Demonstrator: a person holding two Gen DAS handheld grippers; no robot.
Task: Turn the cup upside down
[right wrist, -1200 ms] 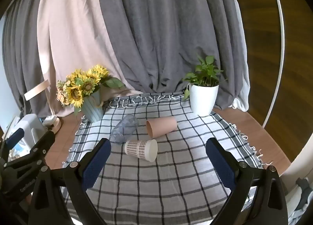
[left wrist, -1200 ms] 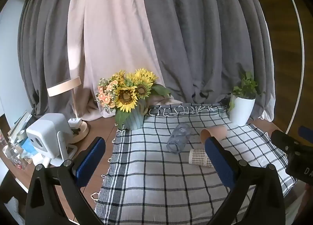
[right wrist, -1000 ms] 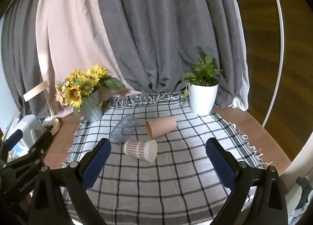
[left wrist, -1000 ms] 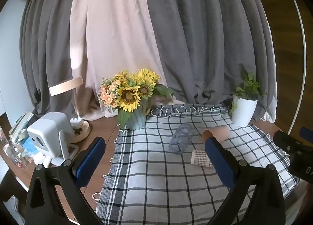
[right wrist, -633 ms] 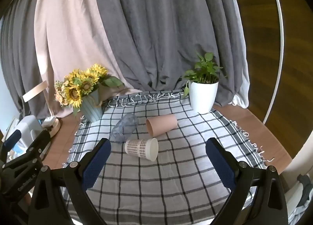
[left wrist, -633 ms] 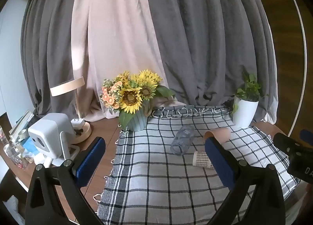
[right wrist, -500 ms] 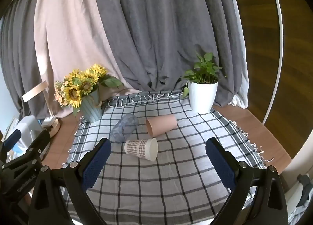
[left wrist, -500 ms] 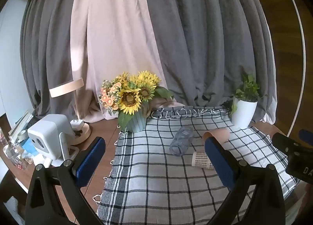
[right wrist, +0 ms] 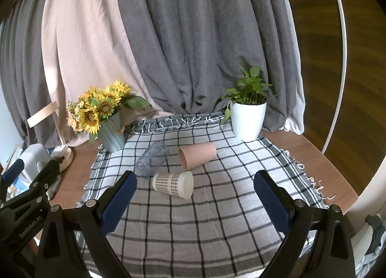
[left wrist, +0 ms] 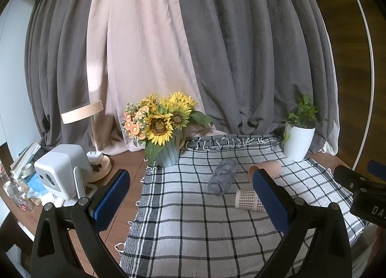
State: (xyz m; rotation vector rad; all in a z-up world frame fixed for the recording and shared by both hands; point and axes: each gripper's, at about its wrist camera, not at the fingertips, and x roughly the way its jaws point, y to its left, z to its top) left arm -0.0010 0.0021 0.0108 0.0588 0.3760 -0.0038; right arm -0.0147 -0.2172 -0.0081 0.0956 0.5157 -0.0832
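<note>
Three cups lie on their sides on a checked cloth [right wrist: 217,205]: a clear bluish plastic cup [right wrist: 152,159], a plain pink cup [right wrist: 197,154] and a checkered paper cup [right wrist: 173,185]. In the left wrist view the clear cup [left wrist: 223,176], the pink cup [left wrist: 267,168] and the checkered cup [left wrist: 248,202] are seen, the last two partly behind a finger. My right gripper [right wrist: 195,202] is open and empty, short of the cups. My left gripper [left wrist: 193,196] is open and empty, to their left.
A sunflower vase [right wrist: 109,130] stands at the cloth's back left and a white potted plant [right wrist: 248,118] at the back right. A lamp [left wrist: 96,167] and a white device [left wrist: 61,169] sit on the wooden table to the left. Curtains hang behind.
Both views have shifted only slightly; the cups have not moved and both grippers stay open.
</note>
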